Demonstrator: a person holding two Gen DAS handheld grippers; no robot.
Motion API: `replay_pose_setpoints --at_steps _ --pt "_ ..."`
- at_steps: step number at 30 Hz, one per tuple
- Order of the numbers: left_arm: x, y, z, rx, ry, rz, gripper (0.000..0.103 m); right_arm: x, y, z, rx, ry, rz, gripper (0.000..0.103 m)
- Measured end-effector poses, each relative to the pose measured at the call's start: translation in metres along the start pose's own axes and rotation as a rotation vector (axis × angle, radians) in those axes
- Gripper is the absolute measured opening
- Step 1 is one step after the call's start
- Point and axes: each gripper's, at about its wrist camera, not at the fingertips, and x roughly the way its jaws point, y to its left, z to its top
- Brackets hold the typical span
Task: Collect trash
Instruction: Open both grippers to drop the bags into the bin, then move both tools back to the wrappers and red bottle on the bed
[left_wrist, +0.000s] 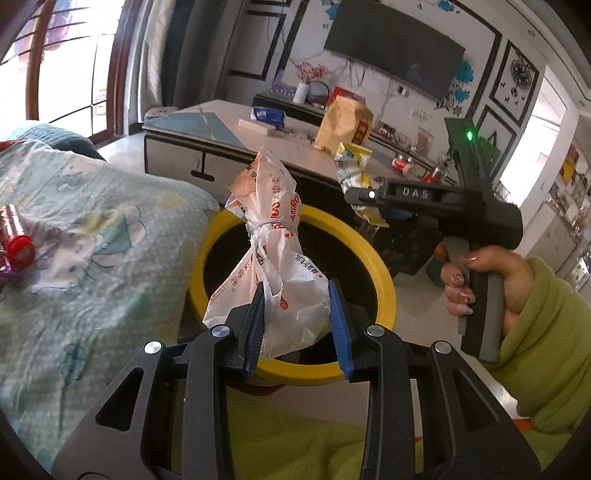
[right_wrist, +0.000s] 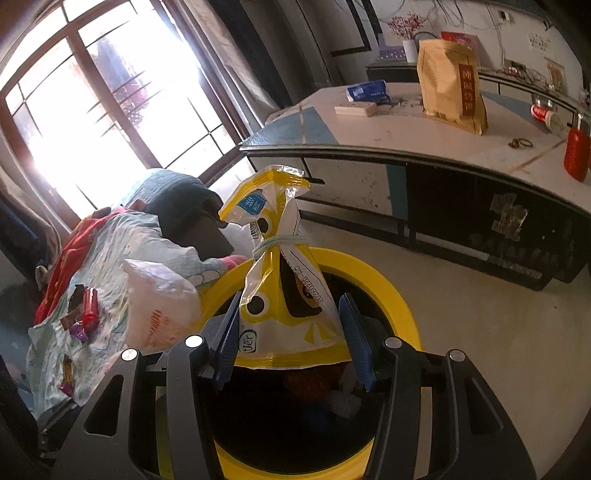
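Both pieces of trash are picked up and held over the bin (left_wrist: 384, 280), but neither is dropped in yet. The left gripper (left_wrist: 297, 314) is clamped on a white plastic bag (left_wrist: 273, 258) with orange print, tied at the neck with a band; its blue pads press the bag's lower end and the bag stands up between them, above the yellow rim. The right gripper (right_wrist: 291, 332) is closed on a yellow snack packet (right_wrist: 280, 280), also tied with a band, pinched at its bottom edge directly above the bin's (right_wrist: 391, 295) dark opening. Something already lies at the bottom of the bin, though the shadow makes it hard to say what.

More remains: on the bedsheet (left_wrist: 92, 240) beside the bin lie a red wrapper (left_wrist: 16, 240) and, in the right view, several small candy wrappers (right_wrist: 79, 314). A tissue pack and a paper bag sit on the table (right_wrist: 406, 136), but whether these count as trash is unclear.

In the left view the right hand (left_wrist: 491, 284) grips its tool's handle, fingers wrapped around the trigger, the tool level and pointing left across the bin's far side. The left gripper points forward and down. Releasing both should finish this step.
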Motion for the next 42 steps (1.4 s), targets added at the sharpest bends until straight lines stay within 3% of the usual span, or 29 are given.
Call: replay_pose_setpoints --at_steps 13,19,22,25,29,42 --pt "0.045 -0.008 -0.001 0.020 0.119 -0.017 0.026 0.016 -0.010 -0.004 0.019 0.059 0.024 0.050" --pt "0.059 -0.009 0.001 0.035 0.153 -0.007 0.030 0.020 -0.012 -0.003 0.042 0.060 0.055 0.055" --pt "0.060 -0.007 0.002 0.023 0.143 -0.007 0.040 0.017 -0.015 -0.001 0.053 0.049 0.056 0.064" --pt "0.055 -0.008 0.003 0.025 0.112 -0.007 0.064 0.014 -0.018 0.001 0.065 0.031 0.053 0.065" --pt "0.046 -0.007 0.005 0.010 0.065 -0.007 0.085 0.012 -0.020 0.002 0.070 0.024 0.047 0.066" --pt "0.009 -0.003 0.015 0.002 -0.072 0.048 0.092 -0.002 -0.009 0.005 0.040 -0.029 0.021 0.075"
